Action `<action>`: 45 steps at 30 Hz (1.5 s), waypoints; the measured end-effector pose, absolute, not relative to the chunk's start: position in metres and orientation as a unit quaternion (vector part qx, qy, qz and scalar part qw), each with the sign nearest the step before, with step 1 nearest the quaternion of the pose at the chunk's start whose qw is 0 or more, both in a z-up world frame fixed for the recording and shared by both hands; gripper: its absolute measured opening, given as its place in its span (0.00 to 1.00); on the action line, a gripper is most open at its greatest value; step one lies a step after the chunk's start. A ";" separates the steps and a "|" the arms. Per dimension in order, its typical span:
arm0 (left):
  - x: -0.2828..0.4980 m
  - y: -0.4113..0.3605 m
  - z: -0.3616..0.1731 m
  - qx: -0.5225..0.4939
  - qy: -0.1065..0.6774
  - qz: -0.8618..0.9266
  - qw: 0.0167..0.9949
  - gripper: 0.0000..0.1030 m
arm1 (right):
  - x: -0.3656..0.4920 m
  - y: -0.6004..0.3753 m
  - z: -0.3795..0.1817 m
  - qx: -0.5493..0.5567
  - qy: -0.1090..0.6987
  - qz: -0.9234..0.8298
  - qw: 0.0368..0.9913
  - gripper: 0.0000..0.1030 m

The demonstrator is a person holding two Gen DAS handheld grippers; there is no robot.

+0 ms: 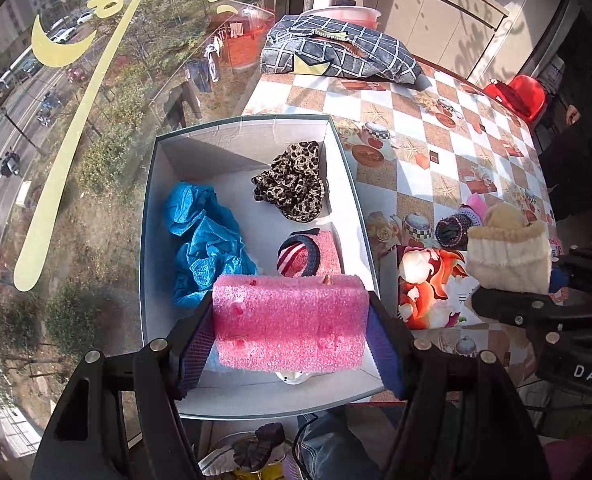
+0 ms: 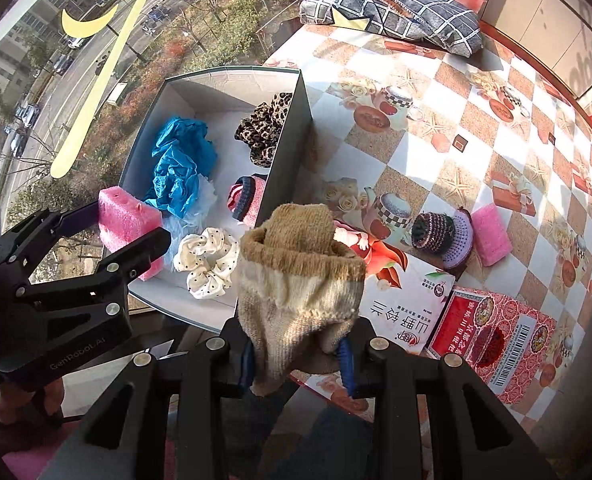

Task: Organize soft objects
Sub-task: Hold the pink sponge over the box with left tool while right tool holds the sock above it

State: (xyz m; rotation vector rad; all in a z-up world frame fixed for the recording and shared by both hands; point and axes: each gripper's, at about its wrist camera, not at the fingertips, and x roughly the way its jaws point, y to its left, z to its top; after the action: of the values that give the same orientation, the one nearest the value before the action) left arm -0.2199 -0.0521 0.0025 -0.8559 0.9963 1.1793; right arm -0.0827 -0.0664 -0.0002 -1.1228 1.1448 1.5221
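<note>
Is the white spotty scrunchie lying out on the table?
No, the white spotty scrunchie lies inside the box, near the blue cloth.

The box (image 2: pixel 296 128) sits at the desk's (image 2: pixel 436 152) nine o'clock edge; inside it, one scrunchie (image 2: pixel 262 130) lies at twelve o'clock, another scrunchie (image 2: pixel 206 262) at six, crumpled cloth (image 2: pixel 178 168) at nine. The pillow (image 2: pixel 392 8) lies beyond the box

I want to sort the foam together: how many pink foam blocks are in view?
2. One pink foam block is held over the box by the left gripper; another lies on the table. Others may be hidden.
</note>
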 end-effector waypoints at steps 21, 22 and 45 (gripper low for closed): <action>-0.258 -0.043 -0.016 -0.418 0.423 0.554 0.582 0.71 | -0.144 -0.037 0.006 -0.466 0.442 0.648 0.409 0.32; -0.258 -0.042 -0.016 -0.419 0.424 0.554 0.582 0.71 | -0.144 -0.036 0.006 -0.467 0.442 0.648 0.409 0.32; -0.260 -0.032 -0.019 -0.424 0.430 0.548 0.579 0.71 | -0.154 -0.014 0.006 -0.474 0.435 0.651 0.404 0.32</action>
State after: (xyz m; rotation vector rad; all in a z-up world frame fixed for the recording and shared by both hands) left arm -0.2604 -0.0316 -0.0191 -0.9908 1.0048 1.2817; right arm -0.1538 -0.0143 0.0063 -1.1962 1.0987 1.6431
